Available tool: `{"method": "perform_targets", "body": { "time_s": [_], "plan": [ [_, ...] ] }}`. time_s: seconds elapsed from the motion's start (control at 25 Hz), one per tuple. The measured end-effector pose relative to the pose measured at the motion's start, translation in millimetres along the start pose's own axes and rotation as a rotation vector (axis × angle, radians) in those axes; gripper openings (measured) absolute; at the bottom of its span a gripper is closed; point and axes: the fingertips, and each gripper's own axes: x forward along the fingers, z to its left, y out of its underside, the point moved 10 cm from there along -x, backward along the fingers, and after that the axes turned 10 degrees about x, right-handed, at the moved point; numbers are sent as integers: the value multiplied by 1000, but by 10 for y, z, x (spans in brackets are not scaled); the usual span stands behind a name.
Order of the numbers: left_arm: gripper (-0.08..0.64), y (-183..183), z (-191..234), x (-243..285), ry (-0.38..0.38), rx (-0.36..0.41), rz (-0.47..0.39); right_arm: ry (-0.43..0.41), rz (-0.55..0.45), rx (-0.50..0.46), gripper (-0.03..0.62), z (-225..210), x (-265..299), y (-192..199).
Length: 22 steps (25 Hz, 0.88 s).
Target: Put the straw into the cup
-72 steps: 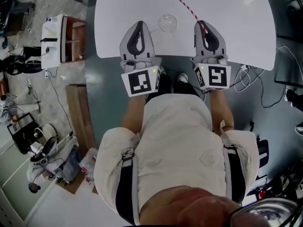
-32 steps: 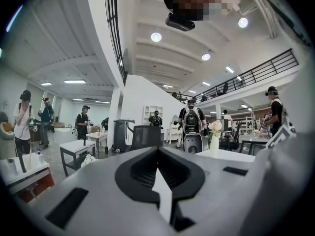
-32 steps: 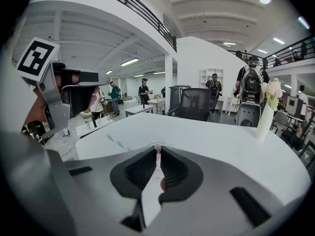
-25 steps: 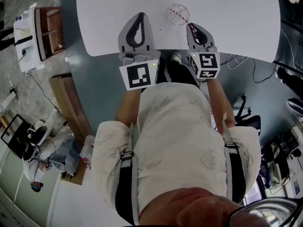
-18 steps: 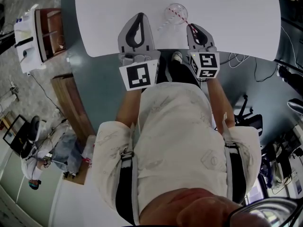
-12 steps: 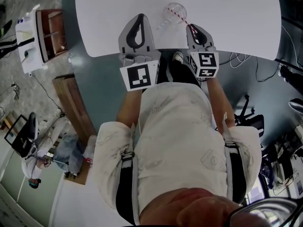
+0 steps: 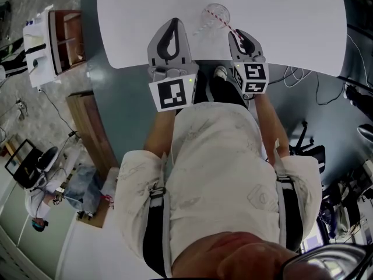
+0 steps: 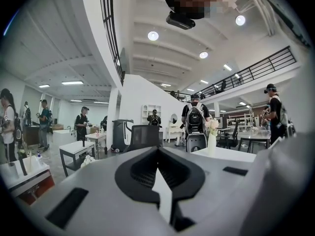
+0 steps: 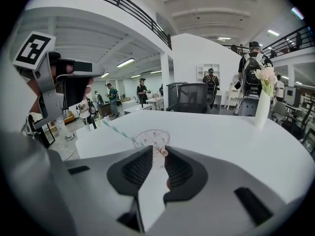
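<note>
White table (image 7: 145, 28) | clear glass cup (image 7: 214, 11): near front edge | red-and-white striped straw (image 7: 224, 23): slanted across cup, near end between right gripper (image 7: 235, 34) tips, jaws just opening, unclamped | left gripper (image 7: 171, 22): closed, empty

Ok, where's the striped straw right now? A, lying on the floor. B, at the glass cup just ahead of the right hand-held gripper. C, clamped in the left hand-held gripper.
B: the straw slants down into the cup right in front of the right hand-held gripper. Its jaws have just been opening, and the straw's near end sits between their tips, unpinched.
</note>
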Motion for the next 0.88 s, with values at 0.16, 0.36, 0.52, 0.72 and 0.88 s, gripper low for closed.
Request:
{"method": "perform_targets", "body": {
  "time_s": [0.16,0.36,0.52,0.72,0.88],
  "plan": [
    [2,-25,4,-39,-4,7,-4,-3,-4,-2,93,6,-28,6],
    [2,-87,-46,-101,-3,17,-13,-4,-17,2,101,-6,-117,6],
    [2,-221,-189,-120,1,31,-35,-5,-41,-1,101,-91,-253,-44],
    [2,-284,-264,-173,19,42,-53,0,-79,-2,103,-85,-361,-58],
    [2,-402,-331,-235,31,51,-74,8,-120,9,103,-76,-530,-100]
  ]
}}
